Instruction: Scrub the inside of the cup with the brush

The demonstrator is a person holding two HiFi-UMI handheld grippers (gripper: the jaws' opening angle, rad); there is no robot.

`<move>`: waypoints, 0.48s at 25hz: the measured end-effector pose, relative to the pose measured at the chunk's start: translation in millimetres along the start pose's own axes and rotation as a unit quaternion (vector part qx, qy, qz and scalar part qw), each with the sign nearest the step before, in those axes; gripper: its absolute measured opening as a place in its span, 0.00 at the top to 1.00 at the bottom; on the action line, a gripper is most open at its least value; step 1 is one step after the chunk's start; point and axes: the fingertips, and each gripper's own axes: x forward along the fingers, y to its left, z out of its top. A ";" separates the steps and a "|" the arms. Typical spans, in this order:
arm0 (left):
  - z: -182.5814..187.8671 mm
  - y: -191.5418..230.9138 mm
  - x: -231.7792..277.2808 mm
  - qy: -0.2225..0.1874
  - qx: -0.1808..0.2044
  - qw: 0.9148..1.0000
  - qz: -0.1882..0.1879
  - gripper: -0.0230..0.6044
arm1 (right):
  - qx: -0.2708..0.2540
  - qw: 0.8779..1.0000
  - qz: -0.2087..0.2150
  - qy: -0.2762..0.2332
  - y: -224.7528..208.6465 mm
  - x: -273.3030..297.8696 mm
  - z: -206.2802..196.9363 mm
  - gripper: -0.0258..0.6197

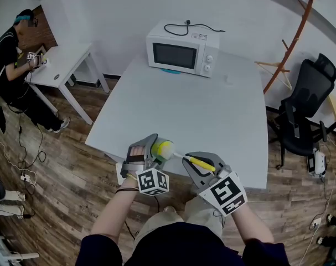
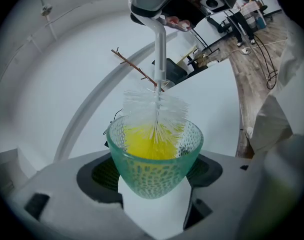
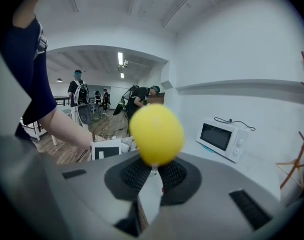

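A green dimpled glass cup [image 2: 153, 176] sits between the pads of my left gripper [image 2: 154, 184], which is shut on it. In the head view the cup [image 1: 163, 148] lies tilted with its mouth toward the right, held by the left gripper [image 1: 153, 150] over the table's near edge. The brush has white bristles [image 2: 154, 109] at the rim and a yellow sponge tip [image 2: 144, 145] inside the cup. My right gripper [image 3: 153, 178] is shut on the brush's yellow handle [image 3: 157, 134]. The head view shows the handle [image 1: 200, 163] running from the right gripper [image 1: 197, 168] toward the cup.
A white microwave [image 1: 182, 49] stands at the far side of the grey table [image 1: 212, 110]. A black office chair [image 1: 304, 110] and a wooden branch rack [image 1: 292, 40] are to the right. A person [image 1: 10, 54] sits at a small white table [image 1: 62, 60] at the far left.
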 end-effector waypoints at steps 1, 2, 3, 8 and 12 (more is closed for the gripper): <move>0.0 0.6 0.5 0.000 0.000 1.000 0.000 0.35 | 0.005 1.000 0.002 0.002 -0.3 -0.6 -2.7 0.88; 0.1 1.0 1.1 0.001 -0.001 1.000 0.001 0.35 | 0.010 1.000 0.003 0.005 -0.4 -1.3 -5.4 0.88; 0.4 1.3 1.9 0.001 -0.001 1.000 0.001 0.35 | 0.014 1.000 0.004 0.007 -0.1 -2.0 -7.9 0.88; 0.8 -1.9 5.2 0.003 0.003 1.000 -0.004 0.35 | 0.034 0.999 0.005 0.007 6.2 -5.1 -15.3 0.88; 0.7 -9.8 8.3 0.003 0.005 1.000 -0.013 0.35 | 0.050 0.999 0.007 0.002 12.7 -7.8 -15.5 0.88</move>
